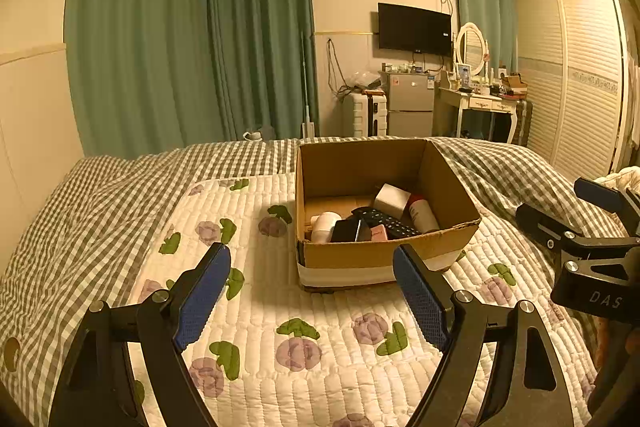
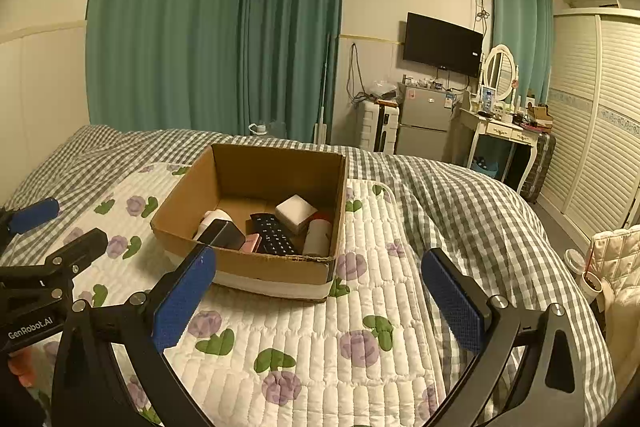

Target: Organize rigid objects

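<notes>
A cardboard box (image 1: 360,259) (image 2: 256,267) stands on the flowered quilt on the bed. Inside lie a black remote (image 1: 386,221) (image 2: 276,237), a white cube box (image 1: 392,201) (image 2: 296,213), a white bottle with a red cap (image 1: 423,215) (image 2: 318,237), a white round item (image 1: 326,225) (image 2: 214,217), a black box (image 1: 348,231) (image 2: 222,234) and a small pink item (image 1: 379,233) (image 2: 250,243). My left gripper (image 1: 312,291) is open and empty, just before the box's near wall. My right gripper (image 2: 318,301) is open and empty, in front of the box and to its right.
The flowered quilt (image 1: 304,311) (image 2: 304,331) lies over a checked bedcover (image 1: 80,227) (image 2: 460,211). Each gripper shows at the edge of the other's view: the right one (image 1: 592,259), the left one (image 2: 36,267). Curtains, fridge, dresser and wardrobe stand beyond the bed.
</notes>
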`<state>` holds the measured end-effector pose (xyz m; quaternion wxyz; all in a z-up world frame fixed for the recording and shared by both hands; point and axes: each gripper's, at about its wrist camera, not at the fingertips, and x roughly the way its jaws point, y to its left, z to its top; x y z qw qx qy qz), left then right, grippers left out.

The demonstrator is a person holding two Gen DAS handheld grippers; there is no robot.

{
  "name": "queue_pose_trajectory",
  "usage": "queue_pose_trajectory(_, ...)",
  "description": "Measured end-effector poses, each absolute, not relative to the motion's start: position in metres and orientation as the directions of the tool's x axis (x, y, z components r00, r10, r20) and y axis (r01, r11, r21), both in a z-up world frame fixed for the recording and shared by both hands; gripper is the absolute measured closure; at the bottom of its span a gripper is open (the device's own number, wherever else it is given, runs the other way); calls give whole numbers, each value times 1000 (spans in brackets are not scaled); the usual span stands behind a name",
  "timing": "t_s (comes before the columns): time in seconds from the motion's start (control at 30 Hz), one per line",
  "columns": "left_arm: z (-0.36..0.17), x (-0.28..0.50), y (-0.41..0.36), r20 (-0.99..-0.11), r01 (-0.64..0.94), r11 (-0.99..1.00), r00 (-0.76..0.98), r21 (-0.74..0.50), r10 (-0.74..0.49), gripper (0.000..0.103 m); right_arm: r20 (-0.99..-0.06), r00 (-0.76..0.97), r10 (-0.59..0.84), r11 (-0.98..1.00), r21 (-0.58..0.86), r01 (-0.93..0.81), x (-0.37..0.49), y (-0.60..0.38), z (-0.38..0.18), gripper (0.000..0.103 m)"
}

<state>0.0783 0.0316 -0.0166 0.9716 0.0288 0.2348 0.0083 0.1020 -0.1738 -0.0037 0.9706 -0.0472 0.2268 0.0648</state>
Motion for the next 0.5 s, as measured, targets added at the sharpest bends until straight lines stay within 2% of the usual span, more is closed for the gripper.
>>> queue_pose_trajectory(0.5,-19,79,32,-463,4,998,886,62,25,17,-450,887,106,986,-66,-151,104,-172,-5,0)
